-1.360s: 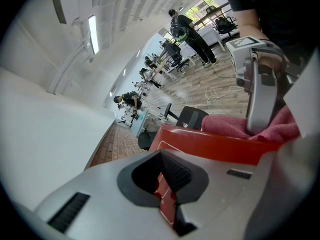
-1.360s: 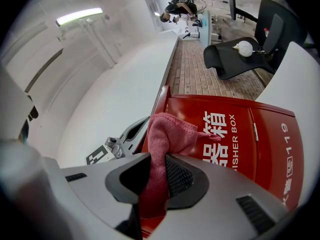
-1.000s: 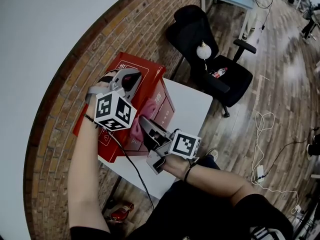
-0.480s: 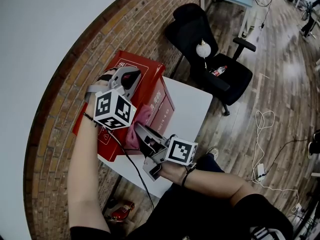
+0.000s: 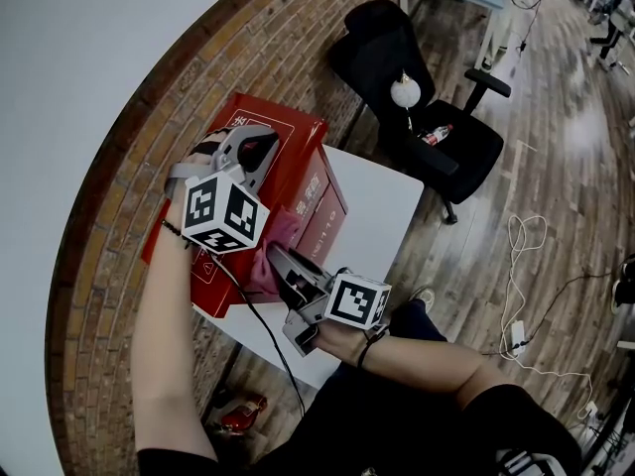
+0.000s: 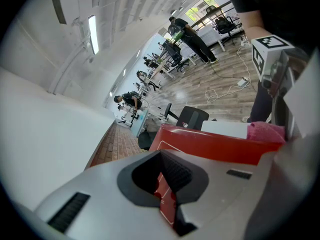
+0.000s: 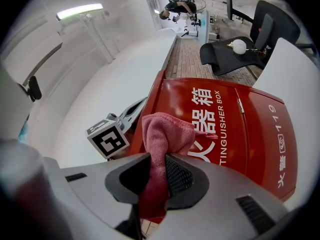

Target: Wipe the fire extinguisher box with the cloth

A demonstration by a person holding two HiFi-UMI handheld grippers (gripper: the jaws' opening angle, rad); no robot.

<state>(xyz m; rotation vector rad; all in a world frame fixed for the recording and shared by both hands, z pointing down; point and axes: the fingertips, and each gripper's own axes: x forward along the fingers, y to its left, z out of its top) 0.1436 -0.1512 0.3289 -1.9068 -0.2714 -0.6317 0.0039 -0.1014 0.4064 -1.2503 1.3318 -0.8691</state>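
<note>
Head view: a red fire extinguisher box (image 5: 298, 167) stands on a white counter (image 5: 382, 201) against a brick wall (image 5: 129, 196); a black office chair (image 5: 417, 117) stands beyond the counter on a wooden floor (image 5: 556, 167).

Left tool (image 5: 260, 152): held over the top of the box, near the wall-side edge; its jaws are clenched together with nothing between them; whether the tips touch the lid cannot be told.

Right tool (image 5: 278, 258): held low at the box's front face, jaws grasping a pink cloth (image 5: 273, 256); the free end of the cloth bunches out past the tips and lies against the red panel.

Left gripper view: the left tool (image 6: 167, 184) shows its closed pads with the red top of the box (image 6: 215, 144) beneath them; the cloth (image 6: 265, 131) appears at the far edge of the box, at right.

Right gripper view: the right tool (image 7: 157, 176) pinches the cloth (image 7: 162, 134) between both pads; the bunched fabric rests against the front face of the box (image 7: 240, 129), beside its white lettering; the left tool's marker cube (image 7: 107, 138) is seen at the left of the box.
</note>
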